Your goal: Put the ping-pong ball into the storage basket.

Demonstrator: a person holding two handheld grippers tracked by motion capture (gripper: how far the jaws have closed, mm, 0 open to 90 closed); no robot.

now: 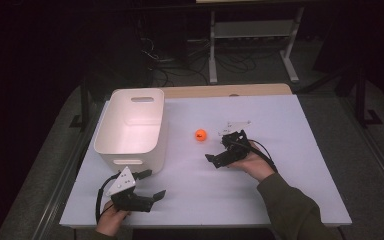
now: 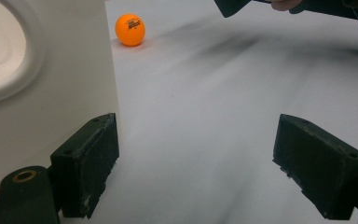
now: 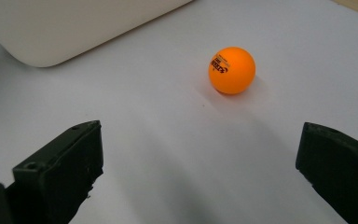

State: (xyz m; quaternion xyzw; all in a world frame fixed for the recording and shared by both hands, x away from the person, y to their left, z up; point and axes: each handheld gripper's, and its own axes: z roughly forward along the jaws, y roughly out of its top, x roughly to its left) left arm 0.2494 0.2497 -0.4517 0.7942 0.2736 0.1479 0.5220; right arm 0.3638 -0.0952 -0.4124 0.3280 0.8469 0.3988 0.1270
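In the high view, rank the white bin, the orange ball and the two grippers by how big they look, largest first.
1. white bin, clearly largest.
2. left gripper and right gripper: they look about alike; the left sits nearer the camera, so I will not rank them.
3. orange ball, smallest.

Room is dark, light falls mainly on the white rectangular tabletop [image 1: 290, 150], which has a strip of bare wood edge [image 1: 220, 91] at its far side. Grey carpeted floor [image 1: 370, 150] around it. Behind: white metal-framed stand [image 1: 252, 30] with black tangled cables [image 1: 180, 60] on the floor beside it.
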